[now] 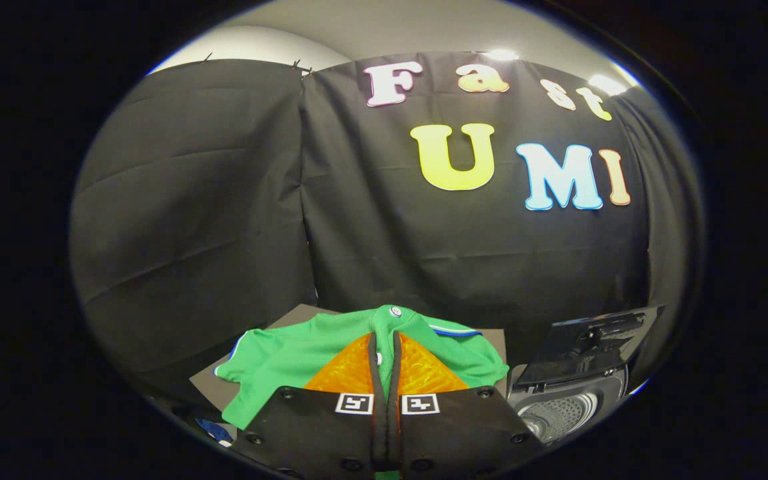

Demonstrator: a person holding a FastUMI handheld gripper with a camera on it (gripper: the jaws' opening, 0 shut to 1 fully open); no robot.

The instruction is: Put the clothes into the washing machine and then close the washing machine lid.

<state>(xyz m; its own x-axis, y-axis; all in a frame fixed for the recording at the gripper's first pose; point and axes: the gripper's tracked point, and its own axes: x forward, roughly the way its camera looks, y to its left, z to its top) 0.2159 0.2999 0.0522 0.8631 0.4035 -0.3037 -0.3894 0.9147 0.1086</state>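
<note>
Gripper view has the gripper [385, 347] with its two fingers pressed nearly together, only a thin slit between them, and a fold of the green shirt [277, 363] looks pinched in that slit, poking up past the fingertips with a small white button on it. So it's clamped on the shirt as far as I can tell. The rest of the shirt spreads out on both sides of the fingers, wider across than deep, its blue-trimmed collar edge off to the right and a sleeve reaching out left, over a dark mat [207, 387]. Washing machine [564, 410] sits just right of the fingers, its lid [587, 347] up and tilted back, the ribbed drum showing inside.
</note>
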